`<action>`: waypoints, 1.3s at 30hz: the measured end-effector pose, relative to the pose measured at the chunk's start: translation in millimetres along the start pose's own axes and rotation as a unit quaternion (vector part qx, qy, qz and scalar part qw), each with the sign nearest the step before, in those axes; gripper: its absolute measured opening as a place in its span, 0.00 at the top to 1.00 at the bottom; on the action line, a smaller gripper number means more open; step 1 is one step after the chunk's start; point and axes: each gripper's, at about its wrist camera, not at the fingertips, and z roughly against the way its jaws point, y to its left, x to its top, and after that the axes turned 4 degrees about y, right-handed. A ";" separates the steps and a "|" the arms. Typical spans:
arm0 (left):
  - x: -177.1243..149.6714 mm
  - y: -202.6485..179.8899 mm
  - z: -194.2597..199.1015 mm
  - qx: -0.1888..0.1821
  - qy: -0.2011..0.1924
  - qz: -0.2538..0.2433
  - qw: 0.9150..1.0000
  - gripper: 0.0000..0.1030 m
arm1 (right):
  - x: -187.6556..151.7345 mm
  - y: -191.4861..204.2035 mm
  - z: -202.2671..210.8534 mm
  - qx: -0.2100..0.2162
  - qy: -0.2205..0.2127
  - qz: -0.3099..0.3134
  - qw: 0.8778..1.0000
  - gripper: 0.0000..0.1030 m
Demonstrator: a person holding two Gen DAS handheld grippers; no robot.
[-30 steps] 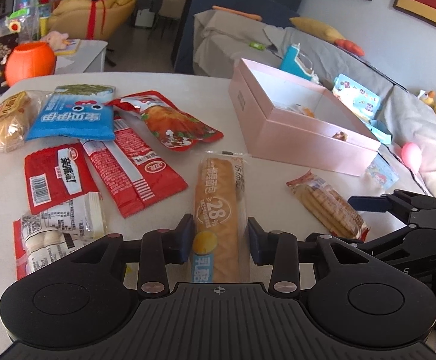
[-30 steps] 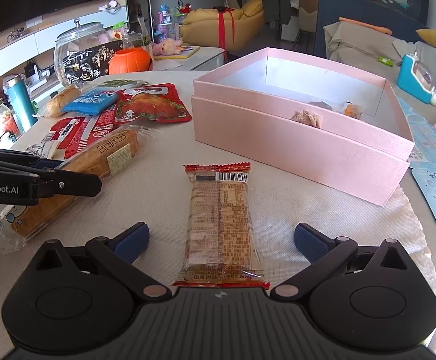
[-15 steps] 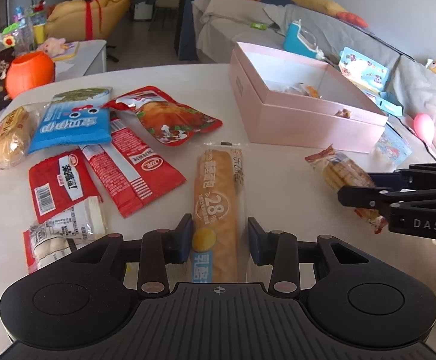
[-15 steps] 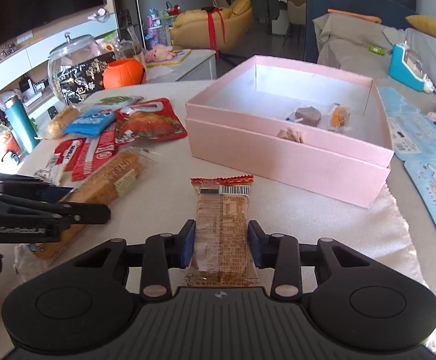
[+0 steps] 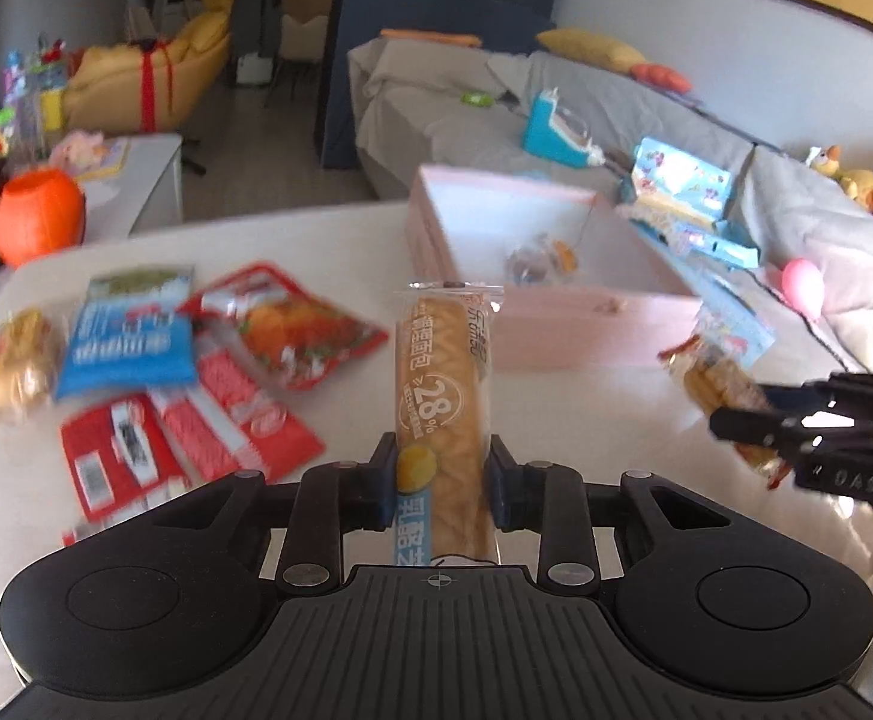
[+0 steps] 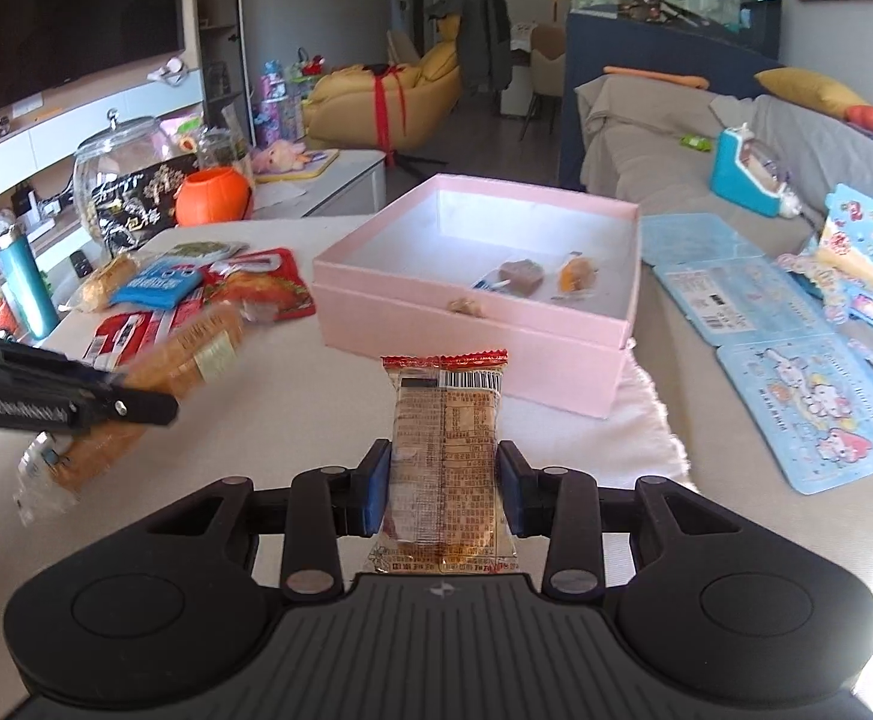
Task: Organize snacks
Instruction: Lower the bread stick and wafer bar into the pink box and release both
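Left wrist view: the left gripper [image 5: 441, 483] is clamped on a long bread pack [image 5: 443, 414], with both blue pads pressed on its sides. The pack points forward, toward the pink box [image 5: 580, 330], and its far end stands in front of the box's near wall. On the table [image 5: 586, 414], left of the pack, lies a blurred group of snacks: a blue packet [image 5: 127, 348], several red packets [image 5: 196, 432] and a bun in clear wrap [image 5: 19, 360]. At the right edge the right gripper [image 5: 736, 420] appears from the side with a biscuit pack [image 5: 715, 384] in it.

Right wrist view: the right gripper [image 6: 443, 495] is closed on the biscuit pack [image 6: 445, 456], barcode side up, one pad on each long side. The pack's far end is near the front wall of the pink box [image 6: 466, 330], which is open and has a few small wrapped sweets [image 6: 550, 279] inside. At the left, the left gripper [image 6: 154, 408] holds the bread pack [image 6: 154, 378] above the table [image 6: 292, 414]. Blue sticker sheets [image 6: 796, 372] lie to the right of the box.
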 end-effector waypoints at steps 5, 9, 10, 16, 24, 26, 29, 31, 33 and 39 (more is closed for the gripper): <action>78.5 -37.3 25.7 0.021 -0.088 -0.063 0.994 0.68 | 9.9 -5.4 6.6 0.000 -0.020 -0.003 1.000 0.65; 136.9 -54.2 1.5 0.011 -0.104 -0.077 0.992 0.67 | 18.7 -8.4 3.5 0.001 -0.024 -0.009 1.000 0.65; 150.2 -55.4 -12.7 -0.001 -0.097 -0.068 0.993 0.67 | 20.5 -8.3 2.3 -0.001 -0.024 -0.008 1.000 0.65; 166.4 -42.4 -65.5 -0.022 -0.092 -0.030 0.995 0.65 | 28.7 -9.0 -2.1 -0.015 -0.020 0.000 1.000 0.65; 120.3 -19.6 -57.0 -0.022 -0.049 -0.022 0.998 0.65 | 67.2 -26.1 -1.1 -0.012 -0.043 -0.018 0.999 0.65; 106.4 -6.7 -49.8 -0.026 -0.044 -0.004 0.999 0.65 | 96.6 -39.5 -2.3 -0.004 -0.053 -0.042 0.998 0.65; 84.2 11.4 -39.8 -0.015 -0.034 0.019 0.999 0.65 | 149.2 -61.3 -22.5 0.010 -0.042 -0.077 0.996 0.45; 65.5 26.9 -29.9 -0.001 -0.032 0.036 0.999 0.65 | 172.5 -67.1 -44.2 -0.007 -0.024 -0.079 0.997 0.36; 44.1 43.7 -20.1 0.016 -0.030 0.050 0.998 0.65 | 176.2 -62.6 -58.6 -0.051 -0.015 -0.071 0.996 0.36; -19.9 81.8 5.1 0.094 -0.019 0.089 0.991 0.65 | 120.4 -23.4 -72.7 0.029 0.025 -0.054 0.998 0.36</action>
